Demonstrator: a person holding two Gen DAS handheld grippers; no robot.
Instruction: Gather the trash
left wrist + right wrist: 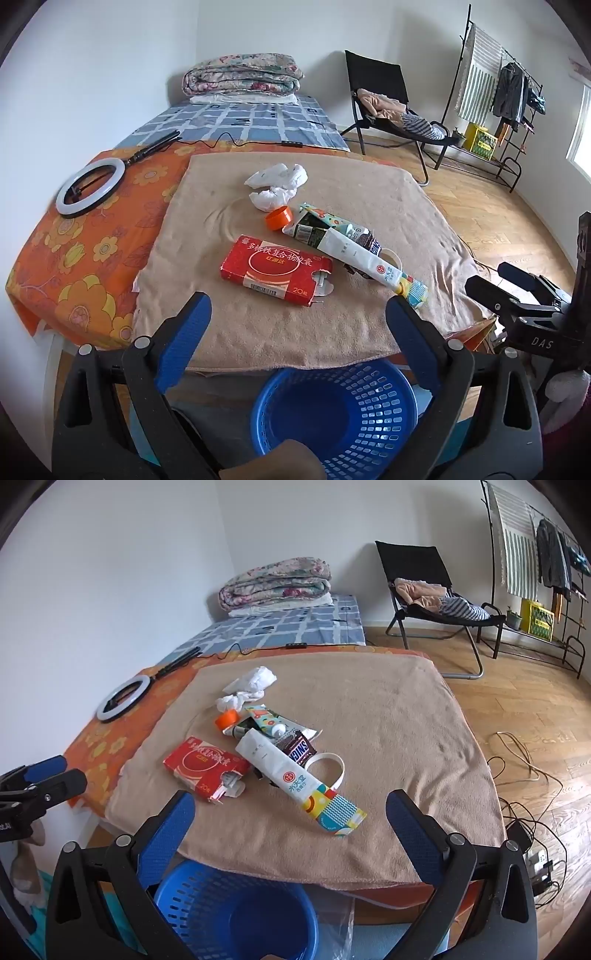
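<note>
1. Left tongs (295, 325): spread wide and holding nothing, poised over the near edge of the bench (369, 192) and above the blue basket (334, 417).
2. Red box (275, 269): flat carton, one end flap torn open, lying left of the pile on the tan towel. Likely light and crushable; take it across its short width.
3. Crumpled tissues (277, 182): white, at the far end. Soft and weightless; pinch the bulk.
4. Orange cap (279, 218): small, rigid, probably slippery; grip its rim.
5. Long white carton (373, 267): flattened, lying diagonally over wrappers. Take it mid-length.
6. Right tongs (291, 812): likewise wide apart and holding nothing, near the bench edge.
</note>
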